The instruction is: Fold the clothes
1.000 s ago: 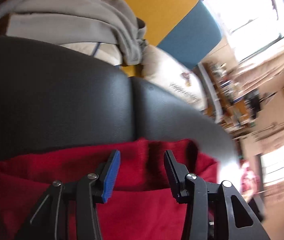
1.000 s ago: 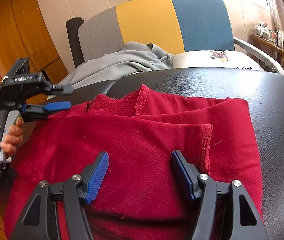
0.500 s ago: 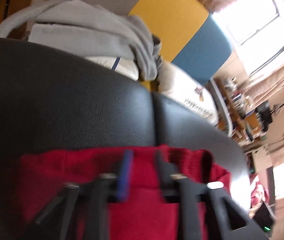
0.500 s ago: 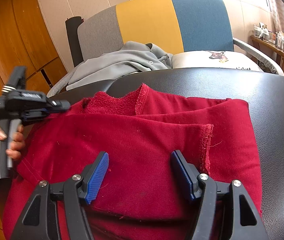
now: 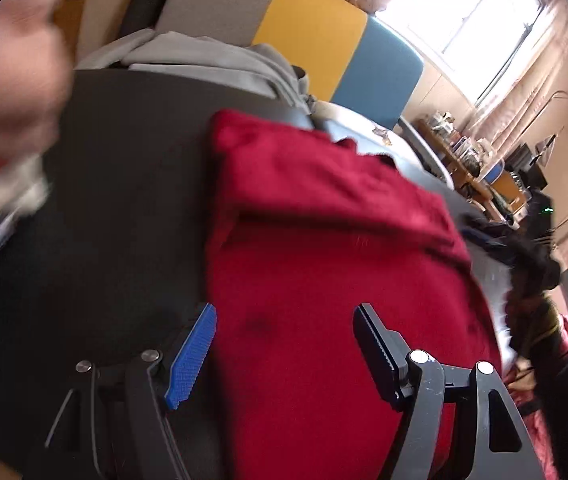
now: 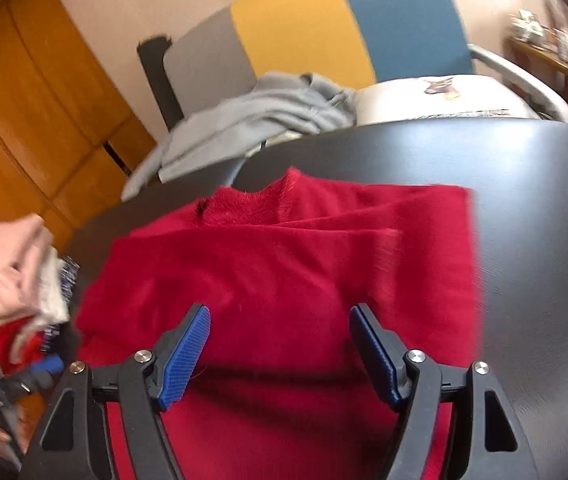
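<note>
The black padded bench (image 6: 532, 208) carries the work: the red sweater (image 6: 284, 272) lies on it partly folded, one layer doubled across the body, collar end toward the striped chair (image 6: 324, 28) behind. A grey garment (image 6: 260, 116) and a white printed cushion (image 6: 436, 96) rest on that chair. My right gripper (image 6: 280, 344) hovers low over the near part of the sweater, jaws released and holding nothing; my left gripper (image 5: 284, 340) sits at the sweater's left edge, likewise spread wide and empty. As I judge it, the step in hand is taking a fresh hold for the next fold. To do it well, I should pinch all layers at the near hem with both grippers, matched in height, lift only enough to clear the bench, and lay the edge squarely on the far edge so the doubled layer does not slip. The cushion bears a line of print and a small picture; both are too blurred to read.
</note>
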A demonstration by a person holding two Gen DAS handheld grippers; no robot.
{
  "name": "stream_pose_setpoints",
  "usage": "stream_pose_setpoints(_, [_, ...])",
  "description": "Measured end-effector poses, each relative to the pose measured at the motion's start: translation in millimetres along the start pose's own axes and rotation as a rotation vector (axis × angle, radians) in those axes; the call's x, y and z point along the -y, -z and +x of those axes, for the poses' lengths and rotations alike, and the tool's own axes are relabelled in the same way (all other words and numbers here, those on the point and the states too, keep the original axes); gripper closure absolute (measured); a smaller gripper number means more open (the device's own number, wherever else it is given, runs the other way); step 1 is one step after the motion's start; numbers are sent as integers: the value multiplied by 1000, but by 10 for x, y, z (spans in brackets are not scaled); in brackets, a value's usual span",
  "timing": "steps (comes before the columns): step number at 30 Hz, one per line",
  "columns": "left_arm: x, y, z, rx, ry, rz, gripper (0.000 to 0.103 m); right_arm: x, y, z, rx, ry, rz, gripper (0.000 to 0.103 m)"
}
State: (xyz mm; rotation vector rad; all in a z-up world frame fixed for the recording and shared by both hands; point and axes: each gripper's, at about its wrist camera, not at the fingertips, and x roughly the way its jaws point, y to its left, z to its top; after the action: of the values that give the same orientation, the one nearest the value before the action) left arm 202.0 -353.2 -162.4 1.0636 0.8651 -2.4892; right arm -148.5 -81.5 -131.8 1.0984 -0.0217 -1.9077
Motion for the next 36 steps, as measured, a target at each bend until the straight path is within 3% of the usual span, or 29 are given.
stream_pose_setpoints(4, [-194, 386, -226, -25, 5, -38, 31, 422, 485, -707, 10, -18, 108, 29])
stream_pose_setpoints(9, [-243, 707, -304, -44, 45, -65, 28, 888, 1375, -1240, -66, -50, 259, 29])
stream_pose_setpoints(14, [-57, 858, -302, -77, 103, -43, 24, 947, 1930, -1419, -67, -222, 364, 29])
stream_pose_setpoints(21, [146, 1054, -295, -107, 103, 14, 20, 749, 2043, -1135, -160, -432, 350, 27])
stream_pose_setpoints(27, [113, 1236, -283, -151, 102, 8, 20, 761, 2044, -1046, -206, -501, 343, 31])
stream_pose_setpoints(30, [142, 1301, -234, -176, 95, 23, 23, 788, 2098, -1072, -239, -515, 352, 31])
stream_pose_setpoints(36, [124, 1343, -25, -250, 124, -1, 37, 717, 2260, -1069, -313, -445, 326, 31])
